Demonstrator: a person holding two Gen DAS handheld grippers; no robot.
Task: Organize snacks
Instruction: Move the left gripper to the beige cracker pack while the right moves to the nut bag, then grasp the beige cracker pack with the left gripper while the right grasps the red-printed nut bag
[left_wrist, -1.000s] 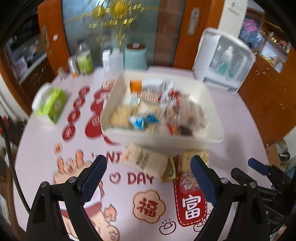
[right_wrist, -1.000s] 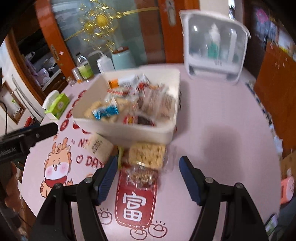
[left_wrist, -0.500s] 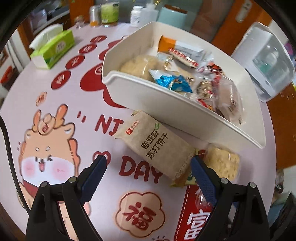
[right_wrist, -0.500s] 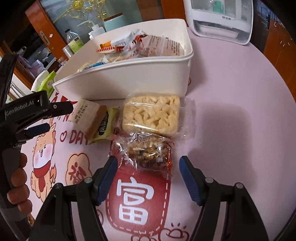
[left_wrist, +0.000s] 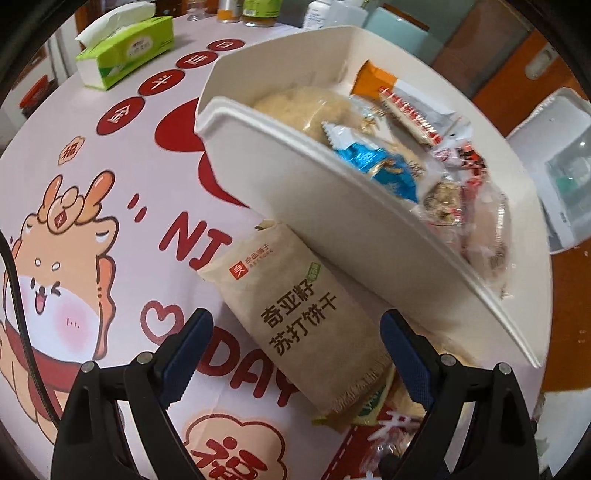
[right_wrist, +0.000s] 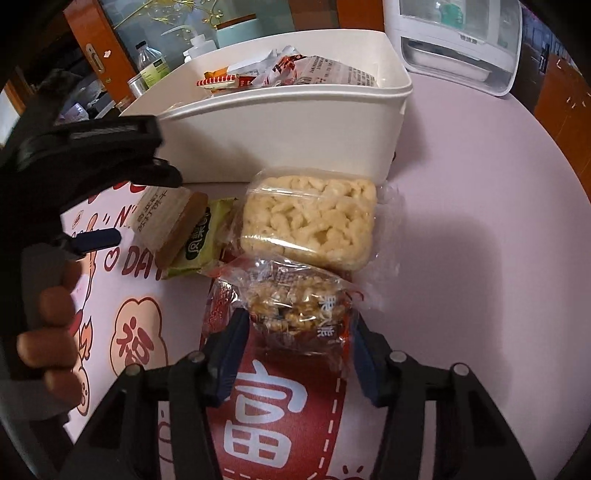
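Clear nut-snack packet (right_wrist: 299, 310) between closing pads

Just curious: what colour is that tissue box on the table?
Bright green and white tissue box, seen best in the left wrist view.

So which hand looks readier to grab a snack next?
The right gripper: its jaws are closing around the nut bar. The left gripper hangs open over the cracker pack.

Both cameras look steeply down from close above the table (left_wrist: 122, 184). The left wrist view faces the white bin (left_wrist: 332, 206) from its left corner, the right wrist view from its front. Both show the brown cracker packet (left_wrist: 295, 314).
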